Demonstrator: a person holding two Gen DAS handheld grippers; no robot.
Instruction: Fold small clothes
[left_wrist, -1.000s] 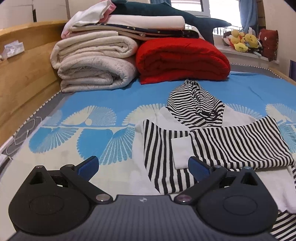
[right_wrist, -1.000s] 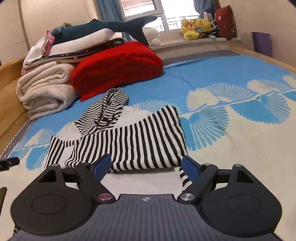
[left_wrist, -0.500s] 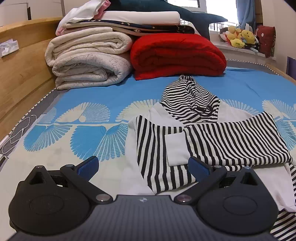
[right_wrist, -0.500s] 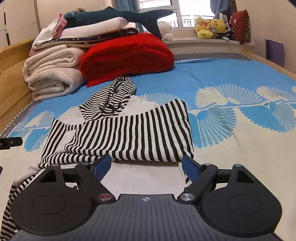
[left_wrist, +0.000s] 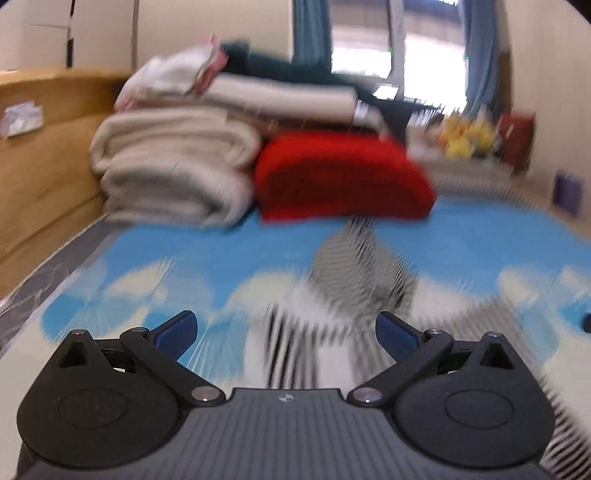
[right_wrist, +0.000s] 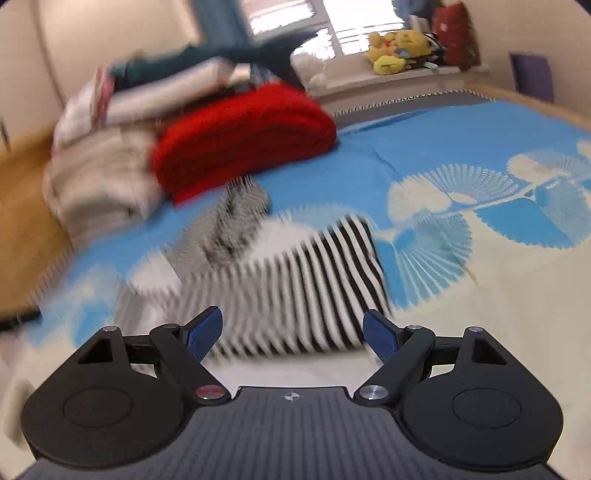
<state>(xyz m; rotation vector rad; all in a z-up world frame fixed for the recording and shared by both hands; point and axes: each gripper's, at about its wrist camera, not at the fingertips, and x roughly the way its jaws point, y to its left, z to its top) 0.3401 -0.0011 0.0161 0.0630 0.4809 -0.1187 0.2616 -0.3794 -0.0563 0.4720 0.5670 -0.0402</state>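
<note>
— Striped hoodie (right_wrist: 295, 288) lies mid-bed (right_wrist: 480, 314), sleeves folded in. Jaws?
— Left gripper (left_wrist: 286, 334) and right gripper (right_wrist: 291, 330): both spread, empty. A one-layer pinch might undo those sleeves.

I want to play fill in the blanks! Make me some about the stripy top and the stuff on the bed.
1. The stripy top has black and ______ stripes.
2. The folded blanket behind the top is ______.
3. The jaws of the left gripper and the right gripper are both ______, holding nothing.
4. The yellow plush toys sit by the ______.

Missing words: white; red; open; window
</note>
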